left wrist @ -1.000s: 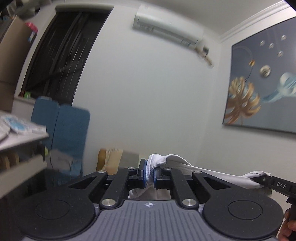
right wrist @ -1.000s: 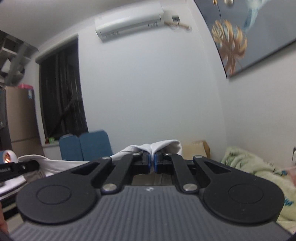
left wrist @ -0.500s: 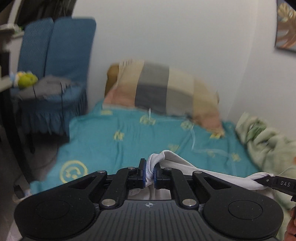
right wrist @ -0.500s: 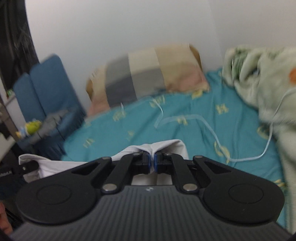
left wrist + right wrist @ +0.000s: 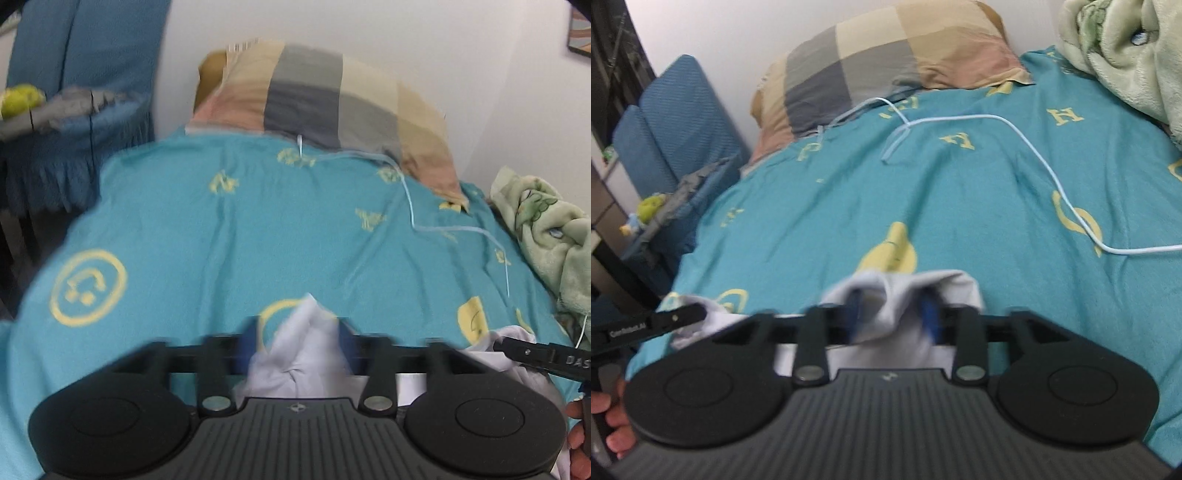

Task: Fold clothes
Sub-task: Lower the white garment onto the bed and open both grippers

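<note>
Garment (image 5: 299,354): white, soft knit-looking cloth, bunched into a peak between the fingers of the left hand-held gripper (image 5: 299,347). Fingers there are set apart, blue pads either side of the fold, blurred; cloth sits loose in the gap, not pinched flat. Cannot tell if a pad touches the cloth.

Right hand-held gripper (image 5: 892,314): same picture. Fingers spread, white cloth humped over and between them, blue pads blurred. Reads as released or releasing, judged from the gap alone.

Position: garment lies just ahead of and below both grippers, near edge of the bed (image 5: 960,206), spanning from one gripper to the other. Each wrist view catches the other gripper's fingertip at the cloth's far corner.

Why so: two corners taken at the same edge would keep the cloth stretched and square while it goes down on the bed. Low, forward tilt of both grippers fits a lay-down onto the sheet.

Materials:
- Sheet: teal, matte, yellow printed faces and letters, slight wrinkles.
- Pillow (image 5: 325,103): checked, tan/grey/pink, plump, far ahead against the wall.
- Cable (image 5: 1027,140): thin, pale, looping across the sheet ahead, to the right.
- Blanket (image 5: 546,236): pale green, fleecy, heaped far right.

Risk, judged: limp cloth may slump and lose its edge.
</note>
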Demonstrator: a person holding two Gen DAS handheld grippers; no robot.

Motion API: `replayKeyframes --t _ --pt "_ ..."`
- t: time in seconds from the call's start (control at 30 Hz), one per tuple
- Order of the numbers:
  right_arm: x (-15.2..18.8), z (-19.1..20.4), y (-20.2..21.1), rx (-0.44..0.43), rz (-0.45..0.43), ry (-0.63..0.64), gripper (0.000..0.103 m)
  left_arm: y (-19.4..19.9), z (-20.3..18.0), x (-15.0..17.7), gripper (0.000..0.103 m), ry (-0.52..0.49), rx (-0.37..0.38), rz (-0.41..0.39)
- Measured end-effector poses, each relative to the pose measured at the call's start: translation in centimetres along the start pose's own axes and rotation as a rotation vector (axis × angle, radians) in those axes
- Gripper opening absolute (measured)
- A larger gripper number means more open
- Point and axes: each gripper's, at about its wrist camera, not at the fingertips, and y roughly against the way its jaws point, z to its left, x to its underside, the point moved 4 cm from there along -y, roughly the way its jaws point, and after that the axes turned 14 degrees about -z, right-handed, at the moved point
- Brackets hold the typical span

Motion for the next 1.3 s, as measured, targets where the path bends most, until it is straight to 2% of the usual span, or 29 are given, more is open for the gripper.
replayKeyframes --t 0.03,0.07,0.17,0.3,0.37,0.53,0.73,0.83,0.97,1.07,1.2,1.3 --pt "-0.2 0.3 0.2 -0.010 0.001 0.004 0.078 0.6 0.0 -0.1 0.063 -0.003 0.005 0.001" --pt "-0.4 0.7 0.7 -0.014 0.000 0.017 0.081 1.4 0.1 -0.3 0.063 0.001 0.011 0.005" --pt "-0.8 1.9 2.6 -0.012 0.002 0.057 0.082 4.3 0.0 -1.0 0.064 0.007 0.030 0.006" --pt "-1.4 2.9 6.6 0.035 0.002 0.069 0.082 12.7 -1.4 -2.8 0.069 -0.002 0.023 -0.030" --pt "-1.5 3.5 9.7 0.037 -0.012 0.066 0.082 17.9 -2.0 -3.6 0.070 0.012 0.020 -0.038" --pt "-1.1 4.9 19.1 0.019 -0.064 0.055 0.082 28.2 -2.0 -3.1 0.070 0.021 0.016 -0.060" --pt "1.0 7.1 29.7 0.001 -0.116 0.054 0.082 39.3 -2.9 -0.9 0.069 0.013 0.001 -0.087" --pt "2.3 8.2 33.8 0.002 -0.130 0.087 0.082 43.7 -3.1 0.5 0.069 0.023 0.003 -0.099" --pt "4.0 9.0 38.3 -0.001 -0.167 0.088 0.082 47.7 -2.9 2.7 0.069 0.027 -0.007 -0.107" --pt "5.5 8.9 40.5 -0.014 -0.176 0.055 0.082 49.6 -2.1 5.0 0.069 0.097 0.009 -0.104" --pt "6.4 8.8 41.8 -0.013 -0.188 0.033 0.082 49.5 -1.9 7.5 0.067 0.076 -0.046 -0.059" --pt "6.5 8.9 41.8 -0.016 -0.203 0.049 0.082 49.5 -2.5 7.8 0.067 0.054 -0.044 -0.061"
